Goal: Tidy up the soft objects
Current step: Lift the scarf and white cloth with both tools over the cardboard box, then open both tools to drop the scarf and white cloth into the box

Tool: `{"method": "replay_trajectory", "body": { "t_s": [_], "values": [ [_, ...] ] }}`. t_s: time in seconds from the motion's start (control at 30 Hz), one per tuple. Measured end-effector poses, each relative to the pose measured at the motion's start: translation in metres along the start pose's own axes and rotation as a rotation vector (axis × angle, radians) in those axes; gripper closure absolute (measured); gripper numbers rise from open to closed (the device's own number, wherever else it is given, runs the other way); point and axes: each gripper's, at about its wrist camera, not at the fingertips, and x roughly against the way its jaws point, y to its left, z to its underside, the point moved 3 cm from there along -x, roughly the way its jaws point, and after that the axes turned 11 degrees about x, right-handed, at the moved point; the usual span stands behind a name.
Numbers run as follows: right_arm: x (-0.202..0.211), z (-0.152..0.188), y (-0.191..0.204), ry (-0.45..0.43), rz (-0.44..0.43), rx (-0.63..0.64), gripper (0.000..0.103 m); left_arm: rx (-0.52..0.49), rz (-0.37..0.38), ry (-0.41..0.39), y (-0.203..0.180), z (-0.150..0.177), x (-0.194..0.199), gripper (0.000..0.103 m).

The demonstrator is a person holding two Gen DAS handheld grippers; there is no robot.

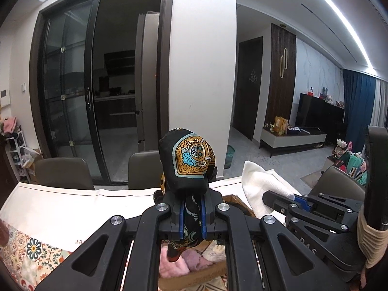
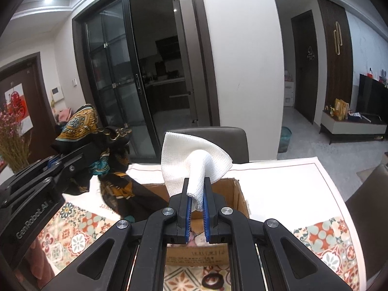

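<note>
My left gripper [image 1: 191, 208] is shut on a black scarf with a gold and teal pattern [image 1: 189, 160], bunched above the jaws and trailing below them. In the right wrist view the same scarf [image 2: 82, 123] hangs from the left gripper [image 2: 55, 162] down toward the table. My right gripper [image 2: 196, 194] is shut on a white woven cloth [image 2: 194, 160] that fans out above its fingertips; this cloth [image 1: 259, 181] also shows at the right of the left wrist view. Both are held above an open cardboard box [image 2: 240, 194] with pink fluffy items [image 1: 174, 266] inside.
The box stands on a table with a patterned tablecloth [image 2: 75, 237] and a white runner [image 2: 291, 181]. Brown chairs [image 2: 211, 140] line the far side, and another [image 2: 373, 198] is at the right. A black ring [image 2: 213, 281] lies in front of the box. Dried flowers [image 2: 12, 140] stand far left.
</note>
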Motion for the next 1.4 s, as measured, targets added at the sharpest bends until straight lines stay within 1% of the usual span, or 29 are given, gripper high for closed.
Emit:
{"method": "replay_trajectory", "body": {
  "t_s": [0.13,0.23,0.33,0.63,0.73,0.8,0.9,0.93,0.97,1.0,1.03,1.07,1.1,1.2,1.33,1.4],
  "values": [
    [-0.02,-0.004,-0.006,0.042,-0.022,0.001,0.094,0.008,-0.003,0.032,0.003,-0.003,-0.028,0.092],
    [-0.037,-0.004,-0.007,0.079,-0.038,0.007,0.094,0.012,-0.013,0.068,0.002,0.003,-0.047,0.092],
    [-0.058,-0.001,-0.008,0.135,-0.067,0.011,0.094,0.021,-0.012,0.128,0.004,0.011,-0.066,0.091],
    [-0.114,0.029,-0.019,0.311,-0.154,-0.035,0.093,0.027,-0.046,0.277,0.008,0.043,-0.105,0.09],
    [-0.126,0.038,-0.021,0.349,-0.17,-0.04,0.093,0.019,-0.056,0.315,0.007,0.054,-0.113,0.089],
    [-0.131,0.042,-0.022,0.366,-0.18,-0.042,0.093,0.016,-0.063,0.336,0.007,0.06,-0.116,0.086],
    [-0.138,0.046,-0.022,0.394,-0.206,-0.053,0.089,0.012,-0.067,0.382,0.008,0.069,-0.122,0.073],
    [-0.139,0.048,-0.022,0.404,-0.208,-0.055,0.084,0.01,-0.068,0.39,0.008,0.069,-0.122,0.069],
    [-0.139,0.049,-0.022,0.409,-0.206,-0.055,0.082,0.009,-0.073,0.396,0.009,0.07,-0.123,0.068],
    [-0.137,0.05,-0.022,0.41,-0.205,-0.05,0.077,0.007,-0.078,0.397,0.009,0.071,-0.122,0.068],
    [-0.136,0.05,-0.022,0.41,-0.203,-0.042,0.069,0.003,-0.08,0.398,0.008,0.071,-0.121,0.063],
    [-0.135,0.051,-0.022,0.409,-0.2,-0.04,0.066,-0.003,-0.083,0.4,0.007,0.072,-0.12,0.057],
    [-0.134,0.051,-0.023,0.407,-0.198,-0.04,0.06,-0.008,-0.087,0.401,0.011,0.071,-0.121,0.056],
    [-0.13,0.05,-0.024,0.402,-0.182,-0.034,0.059,-0.018,-0.103,0.386,0.013,0.07,-0.115,0.051],
    [-0.123,0.048,-0.026,0.394,-0.151,-0.033,0.052,-0.032,-0.134,0.36,0.015,0.067,-0.105,0.042],
    [-0.118,0.046,-0.025,0.387,-0.125,-0.029,0.051,-0.039,-0.147,0.345,0.016,0.067,-0.098,0.04]
  ]
}}
